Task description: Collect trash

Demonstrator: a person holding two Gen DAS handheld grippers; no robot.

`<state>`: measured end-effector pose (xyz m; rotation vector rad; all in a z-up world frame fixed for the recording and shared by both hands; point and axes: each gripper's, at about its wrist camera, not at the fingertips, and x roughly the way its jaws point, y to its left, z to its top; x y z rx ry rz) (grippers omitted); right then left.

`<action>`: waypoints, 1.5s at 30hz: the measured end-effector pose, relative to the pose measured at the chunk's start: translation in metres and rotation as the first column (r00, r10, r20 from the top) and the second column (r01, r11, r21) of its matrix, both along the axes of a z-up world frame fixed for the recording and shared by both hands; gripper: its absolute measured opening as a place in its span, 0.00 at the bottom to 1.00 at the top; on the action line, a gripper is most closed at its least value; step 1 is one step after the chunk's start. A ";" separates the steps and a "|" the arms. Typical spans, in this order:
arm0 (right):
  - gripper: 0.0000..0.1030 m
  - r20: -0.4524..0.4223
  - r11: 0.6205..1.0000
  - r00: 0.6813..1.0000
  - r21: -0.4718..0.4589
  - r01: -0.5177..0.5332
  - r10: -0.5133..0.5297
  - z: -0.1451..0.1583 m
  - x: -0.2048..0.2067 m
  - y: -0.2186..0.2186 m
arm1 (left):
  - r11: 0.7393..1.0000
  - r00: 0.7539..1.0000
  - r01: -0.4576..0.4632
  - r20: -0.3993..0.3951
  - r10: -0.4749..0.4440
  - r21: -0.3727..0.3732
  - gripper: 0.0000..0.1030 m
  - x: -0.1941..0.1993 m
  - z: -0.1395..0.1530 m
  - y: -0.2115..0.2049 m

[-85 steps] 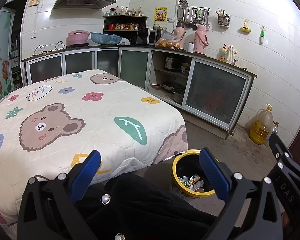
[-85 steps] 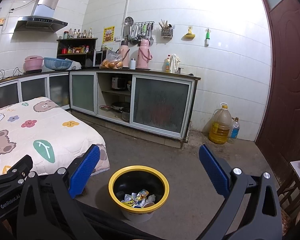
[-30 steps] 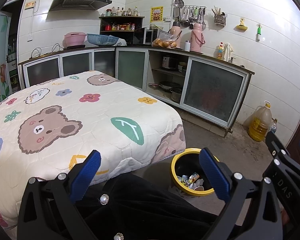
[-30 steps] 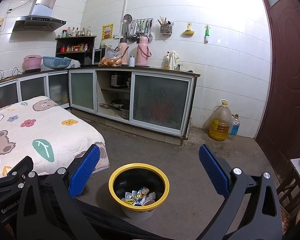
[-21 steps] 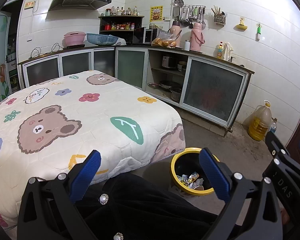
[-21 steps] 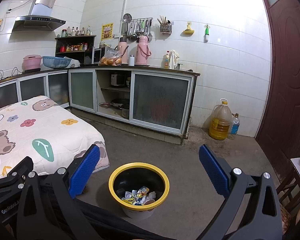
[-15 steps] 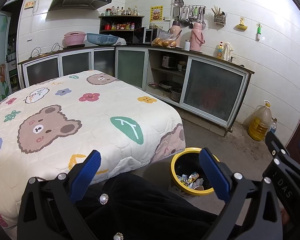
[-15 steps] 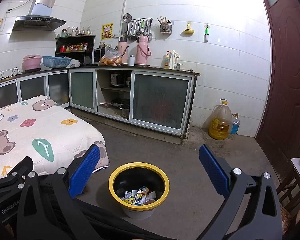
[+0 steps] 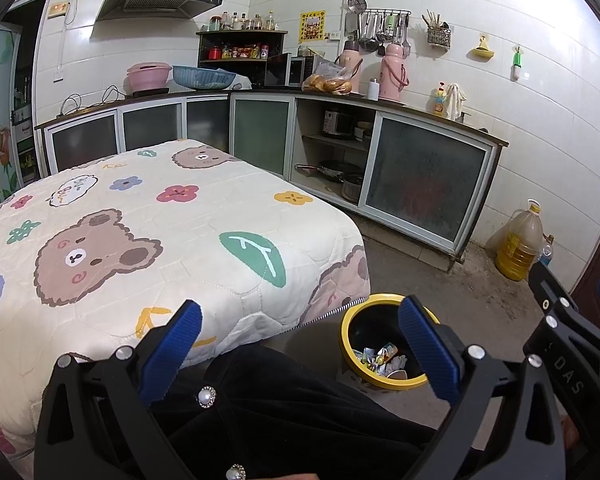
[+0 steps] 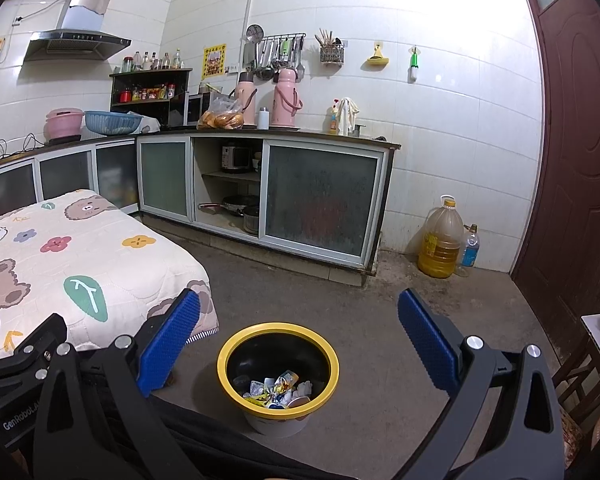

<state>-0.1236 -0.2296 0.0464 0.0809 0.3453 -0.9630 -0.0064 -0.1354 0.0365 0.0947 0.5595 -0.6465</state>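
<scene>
A yellow-rimmed black trash bin (image 10: pixel 328 346) stands on the concrete floor beside the table corner, with crumpled wrappers (image 10: pixel 278 392) lying in its bottom. It also shows in the left wrist view (image 9: pixel 346 322). My right gripper (image 10: pixel 298 336) is open and empty, held above and just behind the bin. My left gripper (image 9: pixel 300 346) is open and empty, over the table's near edge and my dark-clothed lap. The right gripper's black frame (image 9: pixel 568 344) shows at the right of the left wrist view.
A table under a bear-print quilt (image 9: pixel 140 232) fills the left. Kitchen cabinets (image 10: pixel 320 200) run along the back wall. An oil jug (image 10: pixel 440 240) and a small bottle (image 10: pixel 470 246) stand by the brown door (image 10: pixel 572 160). A chair (image 10: pixel 588 376) is at far right.
Almost nothing: both grippers stay open and empty, with only a slight drift of the views. The bin and its wrappers have not moved.
</scene>
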 end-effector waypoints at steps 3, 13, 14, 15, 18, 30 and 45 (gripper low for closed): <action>0.92 0.000 1.000 1.000 0.001 0.001 -0.001 -0.002 0.000 0.000 | 1.000 1.000 0.002 -0.001 -0.002 0.001 0.92 0.000 -0.001 0.000; 0.92 -0.005 1.000 1.000 0.011 0.002 -0.002 -0.008 0.000 0.001 | 1.000 1.000 0.007 -0.003 -0.007 0.002 0.92 0.001 -0.003 0.001; 0.92 -0.006 1.000 1.000 0.011 0.003 -0.003 -0.008 0.000 0.000 | 1.000 1.000 0.007 -0.003 -0.007 0.003 0.92 0.001 -0.003 0.001; 0.92 -0.006 1.000 1.000 0.012 0.003 -0.003 -0.009 -0.001 0.003 | 1.000 1.000 0.007 -0.003 -0.007 0.003 0.92 0.001 -0.003 0.001; 0.92 -0.005 1.000 1.000 0.013 0.003 -0.003 -0.008 0.000 0.000 | 1.000 1.000 0.010 -0.003 -0.010 0.001 0.92 0.001 -0.004 0.001; 0.92 -0.005 1.000 1.000 0.014 0.003 -0.003 -0.006 -0.001 -0.001 | 1.000 1.000 0.015 -0.004 -0.015 0.002 0.92 0.002 -0.007 0.002; 0.92 -0.011 1.000 1.000 0.022 0.004 -0.004 -0.007 -0.001 -0.002 | 1.000 1.000 0.022 -0.009 -0.022 0.004 0.92 0.003 -0.009 0.002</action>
